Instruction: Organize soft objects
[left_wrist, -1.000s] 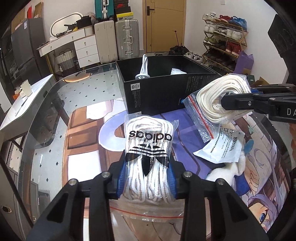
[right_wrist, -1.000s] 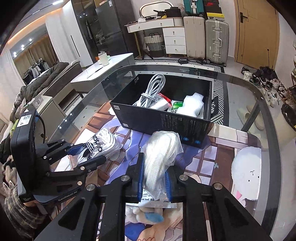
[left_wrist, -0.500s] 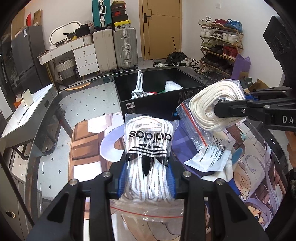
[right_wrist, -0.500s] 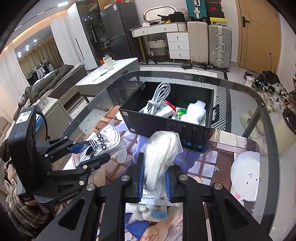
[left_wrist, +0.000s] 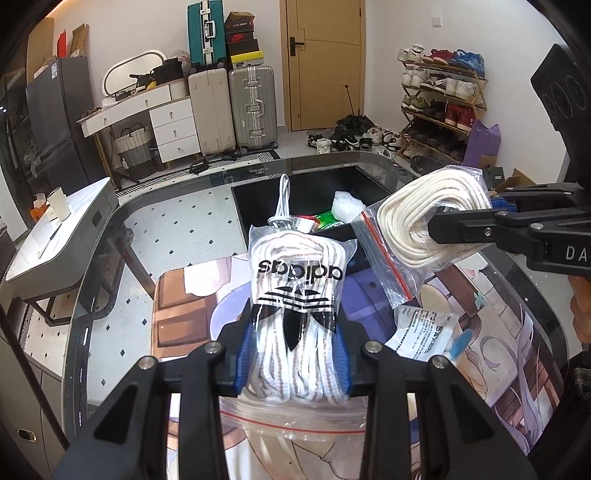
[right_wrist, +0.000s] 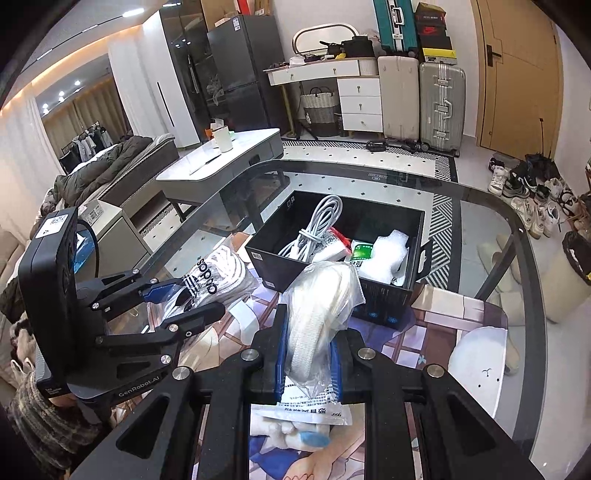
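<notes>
Left gripper: clamped on the adidas lace bag, held above the mat.
Right gripper: clamped on the cream rope bag, also lifted.
Black box: at 12 o'clock from both; already holds a white cable, a green packet and bubble wrap.
Leaflet packet: on the mat, at 3 o'clock of the left gripper.
Outstanding: both bags, probably the packet.

Lived-in home, plainly: suitcases stacked by a wooden door, shoe rack crammed with trainers, more pairs strewn on the tiled floor, white drawers, tall fridge, clothes hanging beyond a rumpled sofa, glass dining table up front.
</notes>
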